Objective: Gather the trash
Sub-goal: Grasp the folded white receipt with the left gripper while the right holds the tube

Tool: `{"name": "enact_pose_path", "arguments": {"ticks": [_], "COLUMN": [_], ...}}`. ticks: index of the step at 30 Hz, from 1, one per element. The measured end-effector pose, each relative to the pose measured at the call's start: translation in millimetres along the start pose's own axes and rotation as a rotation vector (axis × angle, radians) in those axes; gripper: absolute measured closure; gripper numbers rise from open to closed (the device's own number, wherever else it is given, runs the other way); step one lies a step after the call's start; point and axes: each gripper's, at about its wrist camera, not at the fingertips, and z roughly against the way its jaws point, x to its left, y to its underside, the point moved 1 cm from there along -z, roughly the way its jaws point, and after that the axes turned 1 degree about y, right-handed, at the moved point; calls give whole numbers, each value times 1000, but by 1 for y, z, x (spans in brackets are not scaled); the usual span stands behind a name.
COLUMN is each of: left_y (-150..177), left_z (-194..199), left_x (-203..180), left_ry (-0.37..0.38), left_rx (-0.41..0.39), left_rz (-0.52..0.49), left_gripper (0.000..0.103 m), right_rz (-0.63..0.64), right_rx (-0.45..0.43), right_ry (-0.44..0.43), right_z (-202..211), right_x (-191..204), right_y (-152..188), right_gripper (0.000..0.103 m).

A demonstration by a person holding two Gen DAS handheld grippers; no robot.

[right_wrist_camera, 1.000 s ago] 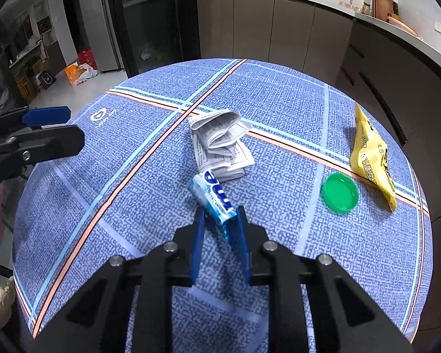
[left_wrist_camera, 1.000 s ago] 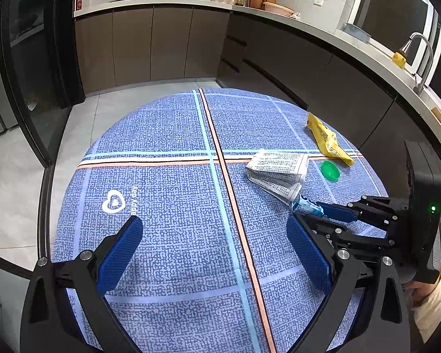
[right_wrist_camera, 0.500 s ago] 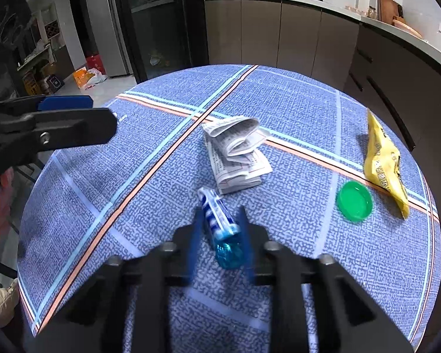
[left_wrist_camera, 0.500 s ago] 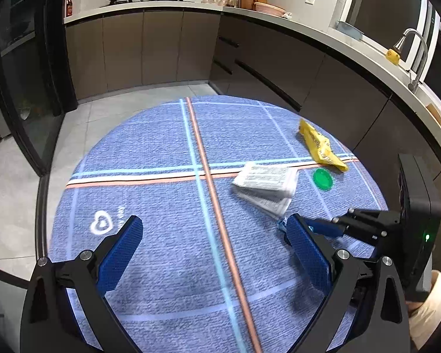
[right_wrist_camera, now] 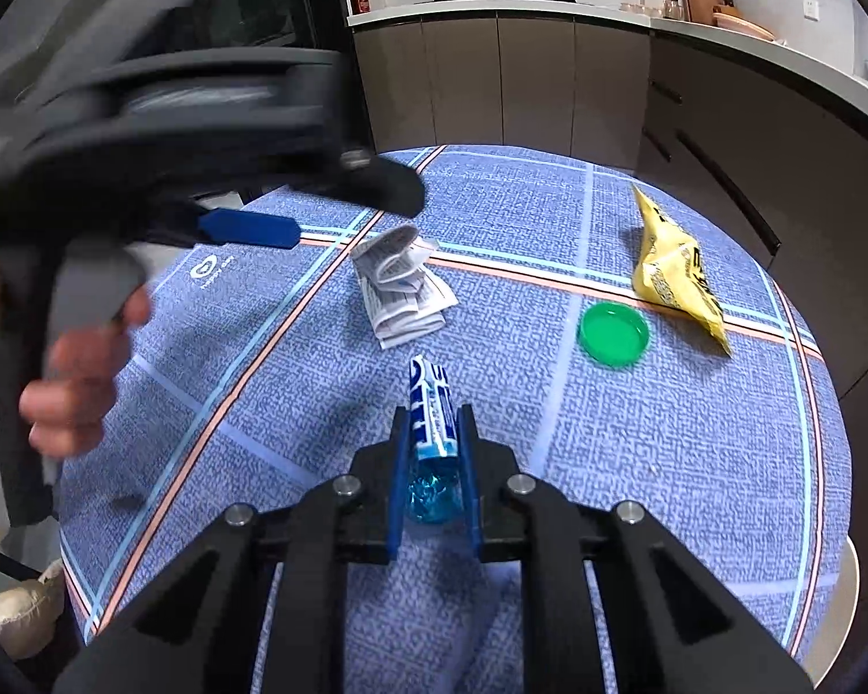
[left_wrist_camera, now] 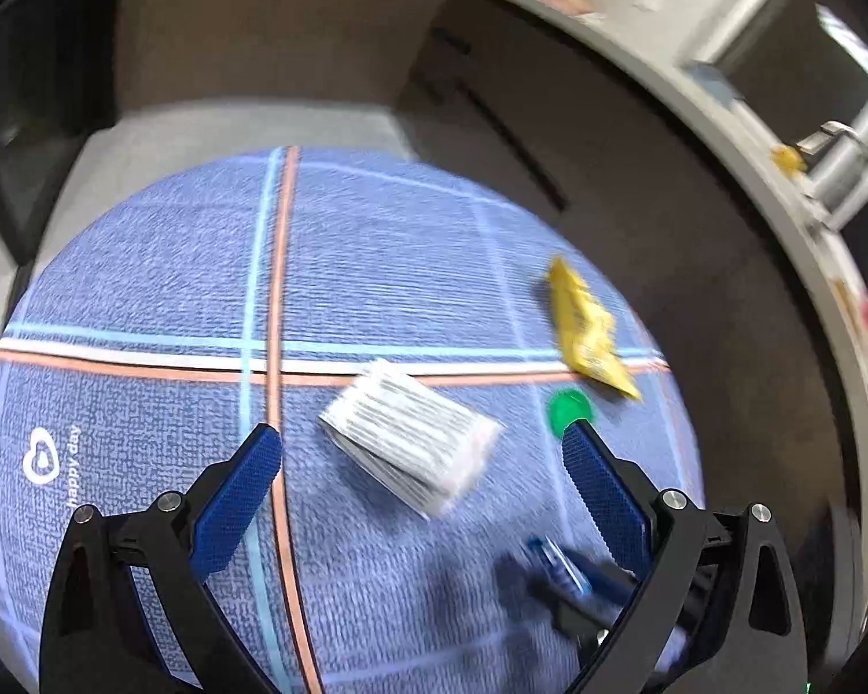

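Lengthwise, gum wrapper (right_wrist_camera: 431, 410) pointing forward

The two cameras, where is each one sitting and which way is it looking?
Left wrist camera: sits on the left gripper, looks forward and down over the table; its own open blue fingers show, with the folded paper ahead.
Right wrist camera: sits on the right gripper, faces across the table toward the kitchen stove; its fingers clamp the blue wrapper, and the person's left hand shows.
Both see: the folded paper, green lid, yellow bag and blue wrapper.
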Motion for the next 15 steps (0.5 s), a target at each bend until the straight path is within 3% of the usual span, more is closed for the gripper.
{"name": "enact_pose_path", "arguments": {"ticks": [3, 5, 8, 13, 15], "left_y": [-5, -5, -2, 3, 4], "left_z": [-14, -22, -31, -36, -37], "left_x": [6, 7, 6, 1, 0], "left_ry": [-23, -33, -33, -56, -80], "left_rx": [30, 52, 82, 81, 77], "left_rz": [55, 65, 38, 8, -9], "left_gripper": [11, 21, 36, 38, 50], "right_rz": [-6, -11, -20, -42, -48], "right_rx": [-2, -5, -5, -5, -8], "right_ry": [-3, -6, -14, -31, -33], "right_z": [4, 5, 8, 13, 15], "right_x": [-2, -4, -9, -15, -17], "right_y": [3, 3, 7, 14, 15], "right_gripper": [86, 86, 86, 86, 86]}}
